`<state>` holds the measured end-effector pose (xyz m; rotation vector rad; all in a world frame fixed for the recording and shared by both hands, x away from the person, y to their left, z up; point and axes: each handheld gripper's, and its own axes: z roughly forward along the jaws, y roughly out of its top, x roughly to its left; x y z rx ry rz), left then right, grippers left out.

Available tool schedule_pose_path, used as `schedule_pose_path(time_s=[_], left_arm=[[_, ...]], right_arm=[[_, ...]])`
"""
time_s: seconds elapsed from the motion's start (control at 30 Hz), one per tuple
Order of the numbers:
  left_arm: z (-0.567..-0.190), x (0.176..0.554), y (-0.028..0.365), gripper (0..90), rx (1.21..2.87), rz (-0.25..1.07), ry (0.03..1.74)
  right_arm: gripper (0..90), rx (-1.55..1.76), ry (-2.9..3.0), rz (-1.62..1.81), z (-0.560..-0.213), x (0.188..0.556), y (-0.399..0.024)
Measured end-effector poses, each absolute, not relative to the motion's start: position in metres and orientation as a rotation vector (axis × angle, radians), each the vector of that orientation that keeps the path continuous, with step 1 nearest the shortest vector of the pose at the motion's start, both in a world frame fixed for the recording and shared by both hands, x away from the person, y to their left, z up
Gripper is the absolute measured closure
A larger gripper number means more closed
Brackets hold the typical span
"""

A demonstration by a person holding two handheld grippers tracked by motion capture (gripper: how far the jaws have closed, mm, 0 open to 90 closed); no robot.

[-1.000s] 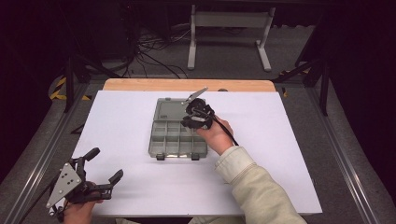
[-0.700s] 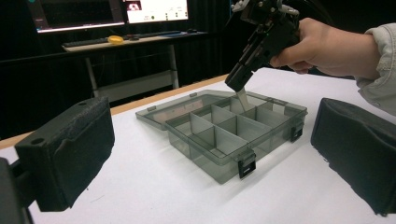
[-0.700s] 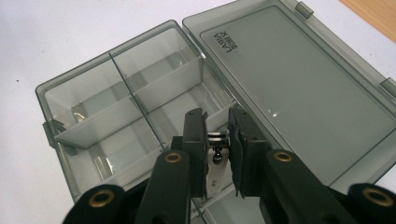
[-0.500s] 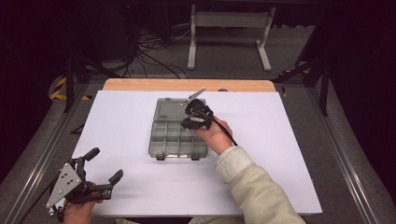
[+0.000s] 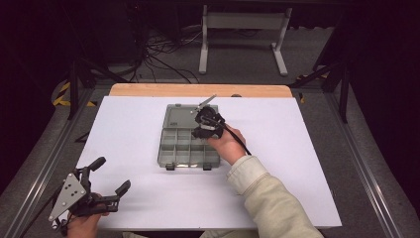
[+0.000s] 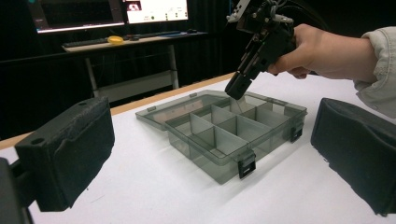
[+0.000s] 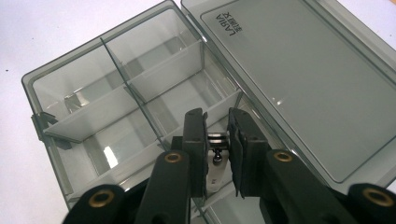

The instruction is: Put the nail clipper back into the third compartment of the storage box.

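A smoky clear compartment box (image 5: 162, 151) lies open mid-table, its lid (image 5: 179, 116) flat behind it. My right gripper (image 5: 201, 133) points down into a far compartment by the hinge. In the right gripper view its jaws (image 7: 216, 114) stand close together, a narrow gap between the pads, over the cross dividers. In the left gripper view a pale clear divider (image 6: 239, 103) hangs tilted at the right gripper's tips (image 6: 236, 89), pinched between them. My left gripper (image 5: 111, 174) rests at the near left corner of the table, open wide with nothing in it (image 6: 210, 154), facing the box (image 6: 205, 161).
A white sheet (image 5: 297, 163) covers the table, with a wooden strip (image 5: 148, 90) along the far edge. The person's right sleeve (image 5: 262, 198) crosses the near middle. Metal rails run down both table sides. A stand and cables sit on the floor beyond.
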<state>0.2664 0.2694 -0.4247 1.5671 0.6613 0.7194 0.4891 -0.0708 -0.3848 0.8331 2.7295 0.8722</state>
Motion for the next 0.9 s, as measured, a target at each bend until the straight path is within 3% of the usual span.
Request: schedule_pose_path(time_s=[0.37, 0.4, 0.43, 0.5, 0.67, 0.9], left_arm=[[-0.425, 0.266, 0.27, 0.5, 1.568, 0.721, 0.662], [-0.425, 0.266, 0.269, 0.5, 1.565, 0.721, 0.662], [-0.425, 0.266, 0.269, 0.5, 1.566, 0.722, 0.663], [-0.425, 0.266, 0.27, 0.5, 1.567, 0.722, 0.661], [-0.425, 0.266, 0.269, 0.5, 1.566, 0.72, 0.662], [-0.425, 0.267, 0.27, 0.5, 1.568, 0.721, 0.661]], right_arm=[[77.5, 0.84, 2.744, 0.869, -0.388, 0.491, -0.069], [74.6, 0.836, 2.745, 0.872, -0.388, 0.491, -0.07], [64.8, 0.835, 2.74, 0.879, -0.387, 0.491, -0.07], [54.0, 0.848, 2.709, 0.897, -0.385, 0.491, -0.071], [46.4, 0.842, 2.679, 0.915, -0.382, 0.488, -0.07], [26.9, 0.832, 2.634, 0.968, -0.372, 0.482, -0.072]])
